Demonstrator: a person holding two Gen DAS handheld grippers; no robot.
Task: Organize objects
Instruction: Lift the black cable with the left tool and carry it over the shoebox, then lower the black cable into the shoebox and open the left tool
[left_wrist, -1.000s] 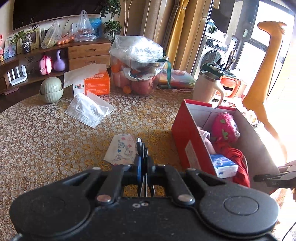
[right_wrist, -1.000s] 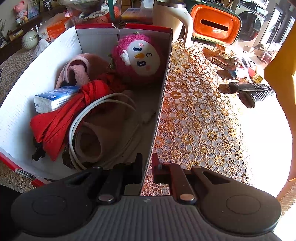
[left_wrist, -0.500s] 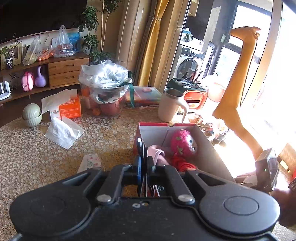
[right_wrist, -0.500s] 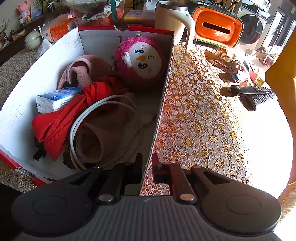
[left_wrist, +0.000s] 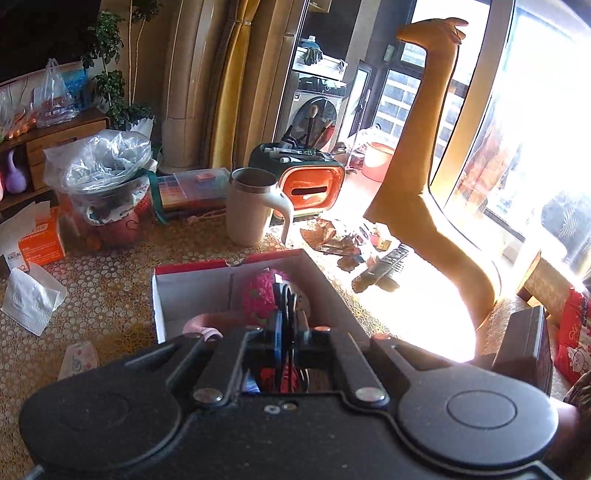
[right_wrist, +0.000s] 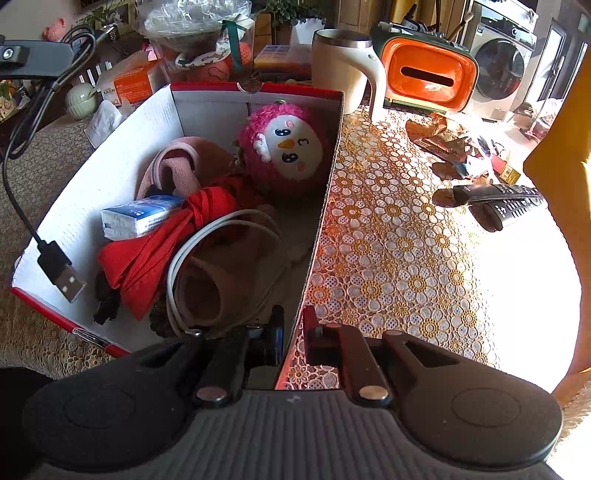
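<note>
Below left claw, box; we grip black cable, jaws shut. Right claw pinches box wall.

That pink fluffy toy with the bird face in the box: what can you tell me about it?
The plush toy is round, with shaggy hot-pink fur around a white face: an orange beak, one open eye, one winking, pink cheeks. It sits face up at the far end of the red cardboard box, near its right wall, beside a pink cloth and red fabric. Neither gripper touches it.

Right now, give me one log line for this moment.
left fingers: shut on black cable, over box | right fingers: shut on box wall | plush: in box
</note>
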